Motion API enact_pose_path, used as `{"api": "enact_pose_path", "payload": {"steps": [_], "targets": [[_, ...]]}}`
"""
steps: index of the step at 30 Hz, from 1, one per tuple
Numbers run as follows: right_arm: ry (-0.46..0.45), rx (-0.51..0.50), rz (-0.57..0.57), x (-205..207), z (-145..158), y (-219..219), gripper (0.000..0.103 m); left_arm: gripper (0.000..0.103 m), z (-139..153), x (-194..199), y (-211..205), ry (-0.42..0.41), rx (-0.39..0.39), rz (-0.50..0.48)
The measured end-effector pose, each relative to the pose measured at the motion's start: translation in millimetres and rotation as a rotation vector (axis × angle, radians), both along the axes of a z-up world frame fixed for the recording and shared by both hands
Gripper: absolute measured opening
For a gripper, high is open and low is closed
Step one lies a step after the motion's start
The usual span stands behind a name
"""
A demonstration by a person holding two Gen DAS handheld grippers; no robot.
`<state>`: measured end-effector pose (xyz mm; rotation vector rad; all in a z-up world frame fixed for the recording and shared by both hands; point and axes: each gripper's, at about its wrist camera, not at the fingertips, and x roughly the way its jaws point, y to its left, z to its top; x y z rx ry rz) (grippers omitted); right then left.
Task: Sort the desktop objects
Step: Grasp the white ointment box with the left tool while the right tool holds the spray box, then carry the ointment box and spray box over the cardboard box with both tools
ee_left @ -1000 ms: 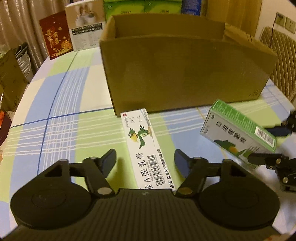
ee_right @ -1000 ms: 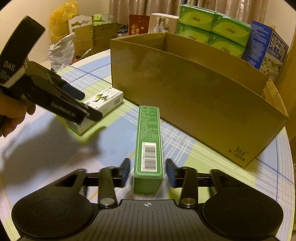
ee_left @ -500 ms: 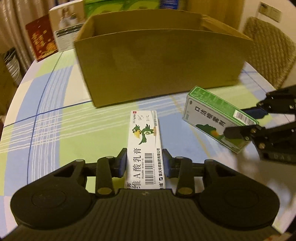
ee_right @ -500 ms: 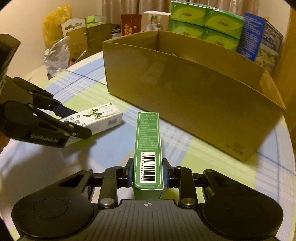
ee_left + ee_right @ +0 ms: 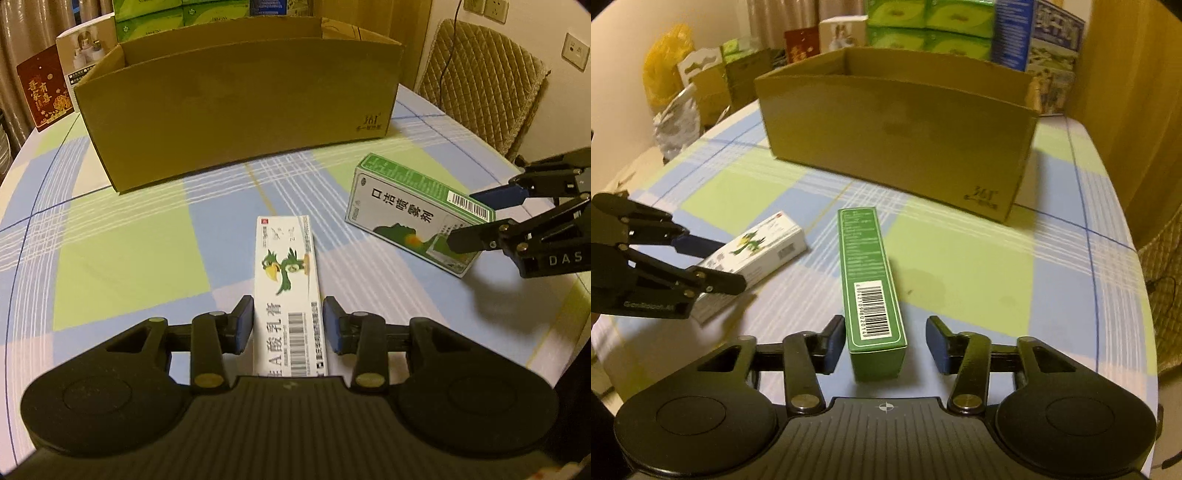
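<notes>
At the lower centre of each view, your left gripper (image 5: 288, 326) clamps the white box (image 5: 288, 280) on the tabletop (image 5: 129, 258); your right gripper (image 5: 886, 341) stands apart around the green box (image 5: 868, 273). Next, probably lift toward the carton (image 5: 240, 107).

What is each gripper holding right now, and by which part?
The left gripper clamps the white box across its barcode end. The right gripper is open around the green box, with a gap at one finger, holding nothing.
</notes>
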<state>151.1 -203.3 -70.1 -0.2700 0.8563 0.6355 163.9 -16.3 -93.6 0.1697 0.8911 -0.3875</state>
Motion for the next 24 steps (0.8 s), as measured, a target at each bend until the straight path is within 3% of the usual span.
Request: {"api": "enact_pose_path", "payload": {"steps": [11,18,24], "targets": [[0.017,0.075,-0.06,16.0,3.4,-7.0,0.046,0.038,0.0,8.6,0.1,-0.005,-0.025,0.022],[-0.012,0.018,-0.008,19.3,-0.5,4.5,0.046,0.038,-4.4,11.7,-2.2,0.009,-0.013,0.006],[-0.011,0.017,-0.063,30.3,-1.3,-2.4,0.046,0.038,-4.4,14.5,0.4,0.008,-0.018,0.016]]}}
